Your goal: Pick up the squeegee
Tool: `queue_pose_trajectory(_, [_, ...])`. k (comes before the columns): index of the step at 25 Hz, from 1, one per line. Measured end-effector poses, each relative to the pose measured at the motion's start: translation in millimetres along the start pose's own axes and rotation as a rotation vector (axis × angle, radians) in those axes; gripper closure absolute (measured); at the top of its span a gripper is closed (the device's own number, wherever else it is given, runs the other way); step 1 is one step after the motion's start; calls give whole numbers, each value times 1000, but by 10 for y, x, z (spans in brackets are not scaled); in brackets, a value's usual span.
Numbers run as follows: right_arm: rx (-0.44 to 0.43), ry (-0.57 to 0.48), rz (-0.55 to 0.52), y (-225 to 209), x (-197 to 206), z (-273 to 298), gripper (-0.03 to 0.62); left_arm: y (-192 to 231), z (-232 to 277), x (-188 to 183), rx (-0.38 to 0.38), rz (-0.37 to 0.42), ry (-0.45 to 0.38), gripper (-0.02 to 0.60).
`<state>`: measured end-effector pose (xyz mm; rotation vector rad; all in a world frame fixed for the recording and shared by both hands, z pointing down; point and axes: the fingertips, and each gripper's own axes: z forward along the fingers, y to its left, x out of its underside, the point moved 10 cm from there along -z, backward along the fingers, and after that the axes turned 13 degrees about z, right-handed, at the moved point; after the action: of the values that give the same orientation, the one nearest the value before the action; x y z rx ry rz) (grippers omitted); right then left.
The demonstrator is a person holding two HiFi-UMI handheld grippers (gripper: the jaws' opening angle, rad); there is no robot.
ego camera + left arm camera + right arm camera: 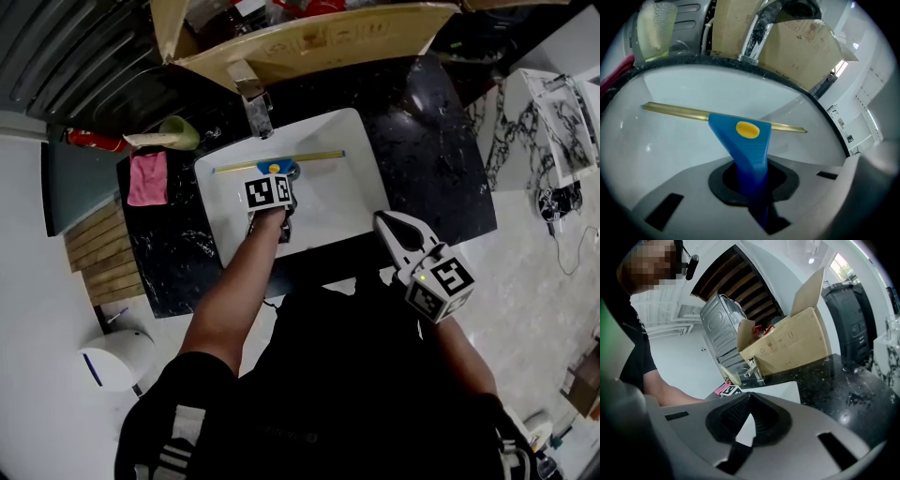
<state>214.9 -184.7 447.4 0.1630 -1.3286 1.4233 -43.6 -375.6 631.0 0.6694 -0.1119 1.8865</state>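
Observation:
The squeegee (pixel 281 160) has a long brass-yellow blade (pixel 679 110) and a blue handle (pixel 743 145) with a yellow oval on it. It is over the white sink (pixel 328 202), below the faucet (pixel 255 103). My left gripper (pixel 277 175) reaches into the basin and is shut on the blue handle (pixel 752 180), which runs down between the jaws; the blade lies crosswise ahead of them. My right gripper (pixel 379 218) hangs at the sink's front right corner over the black counter, jaws together (pixel 750 397) with nothing between them.
An open cardboard box (pixel 319 42) stands behind the faucet. A pink cloth (pixel 147 178) and a pale green cup (pixel 178 133) lie on the black counter (pixel 441 178) to the left of the sink. A white round bin (pixel 117 356) stands on the floor at lower left.

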Motion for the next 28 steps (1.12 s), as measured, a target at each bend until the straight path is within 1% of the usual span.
queue_pose_trajectory(4, [-16, -9, -10, 68, -2, 26, 585, -49, -248, -14, 29, 8, -42, 528])
queue_pose_trajectory(9, [-65, -17, -30, 245, 15, 136, 585, -102, -592, -88, 74, -2, -129, 528])
queue_pose_trajectory(15, [-98, -8, -66, 433, 3, 252, 585, -135, -1007, -87, 141, -56, -209, 528])
queue_pose_trajectory(18, [-117, -14, -77, 524, 3, 321, 585, -143, -1239, -87, 176, -61, -252, 528])
queue_pose_trajectory(23, [-156, -4, -107, 739, 73, 439, 585, -129, -1665, -174, 226, -60, -363, 528])
queue_pose_trajectory(25, [-158, 5, -137, 817, 77, 472, 585, -105, -1824, -219, 240, -58, -410, 528])
queue_pose_trajectory(28, [-164, 4, -177, 917, 62, 524, 585, -73, -2023, -222, 262, -60, -458, 528])
